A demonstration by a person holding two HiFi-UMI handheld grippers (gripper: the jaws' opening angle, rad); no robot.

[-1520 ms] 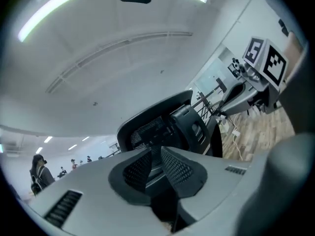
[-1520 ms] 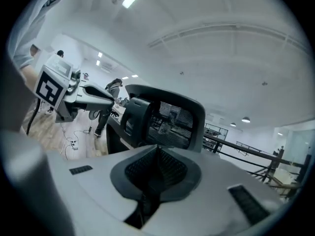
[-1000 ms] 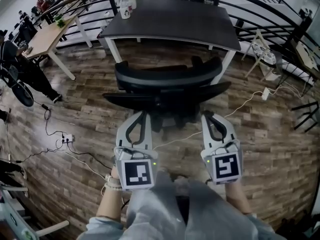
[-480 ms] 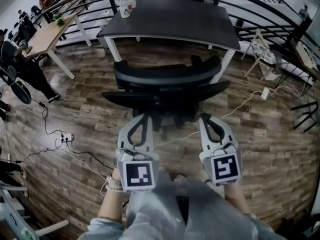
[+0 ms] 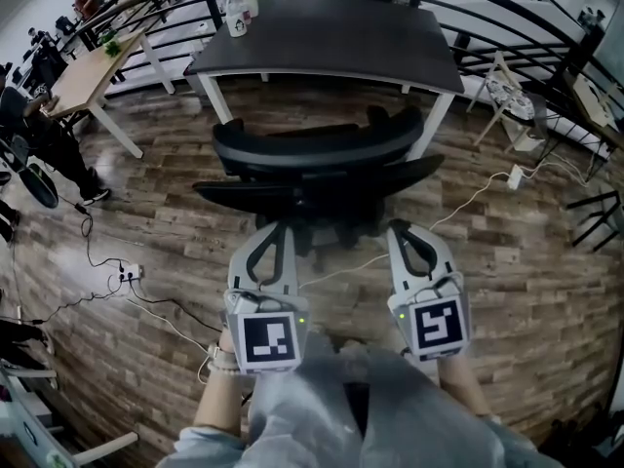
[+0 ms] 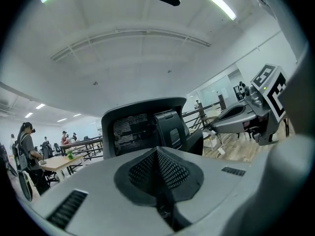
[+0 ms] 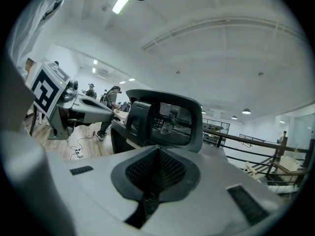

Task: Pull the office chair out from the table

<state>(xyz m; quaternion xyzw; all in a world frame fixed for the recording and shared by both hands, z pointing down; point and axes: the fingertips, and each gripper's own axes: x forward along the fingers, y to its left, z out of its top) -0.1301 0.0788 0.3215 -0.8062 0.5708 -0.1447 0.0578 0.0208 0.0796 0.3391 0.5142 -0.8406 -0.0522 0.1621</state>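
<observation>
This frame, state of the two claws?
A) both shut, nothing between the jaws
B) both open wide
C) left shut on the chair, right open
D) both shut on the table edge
A: in their own views the left claw and the right claw each show jaws pressed together with nothing between them, and the chair stands ahead of both.

Jaws together: left tool [image 5: 276, 225], right tool [image 5: 401, 226]

A black office chair [image 5: 317, 159] (mesh-backed, upright) faces a dark-topped, white-legged table [image 5: 331, 37]. Its back is toward the camera, its seat near the table's edge.
</observation>
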